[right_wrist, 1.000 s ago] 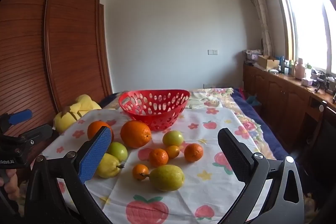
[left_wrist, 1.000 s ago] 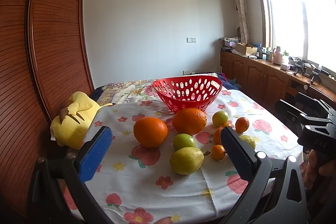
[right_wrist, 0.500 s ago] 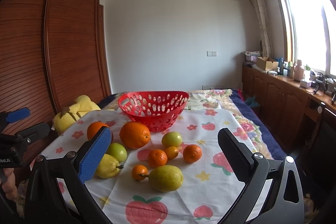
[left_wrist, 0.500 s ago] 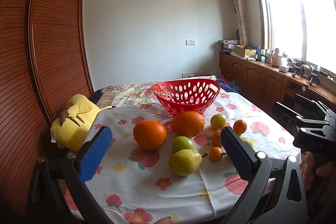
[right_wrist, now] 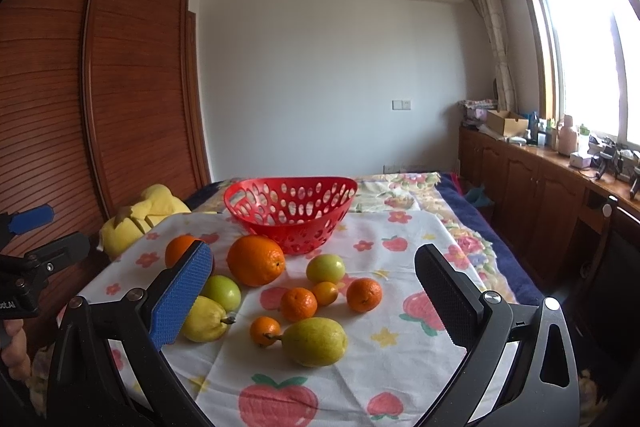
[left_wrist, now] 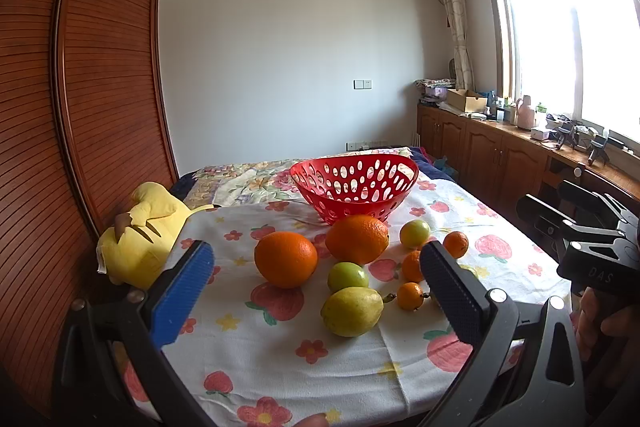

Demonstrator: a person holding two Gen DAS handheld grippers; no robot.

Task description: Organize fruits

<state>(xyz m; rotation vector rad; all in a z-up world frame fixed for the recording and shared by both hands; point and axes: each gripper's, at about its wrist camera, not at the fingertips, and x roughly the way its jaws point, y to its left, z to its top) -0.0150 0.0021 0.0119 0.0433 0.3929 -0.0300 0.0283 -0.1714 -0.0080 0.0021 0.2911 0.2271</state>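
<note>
A red perforated basket (left_wrist: 354, 183) (right_wrist: 290, 213) stands empty at the far side of the cloth-covered table (left_wrist: 280, 359). In front of it lie two big oranges (left_wrist: 286, 259) (left_wrist: 357, 239), green apples (left_wrist: 347, 277), yellow pears (left_wrist: 352, 311) (right_wrist: 314, 341) and several small tangerines (right_wrist: 298, 303). My left gripper (left_wrist: 316, 297) is open and empty, held above the near table edge. My right gripper (right_wrist: 312, 297) is open and empty, also short of the fruit. Each gripper shows at the other view's edge.
A yellow plush toy (left_wrist: 140, 235) lies at the table's left edge beside a wooden slatted wardrobe (left_wrist: 80, 107). A bed with a floral cover (right_wrist: 400, 187) lies behind the table. Wooden cabinets (left_wrist: 500, 155) with clutter run along the right wall under the window.
Both views have shifted slightly; the fruit and basket sit a little lower and closer in frame. Nothing was grasped or moved on the table.
</note>
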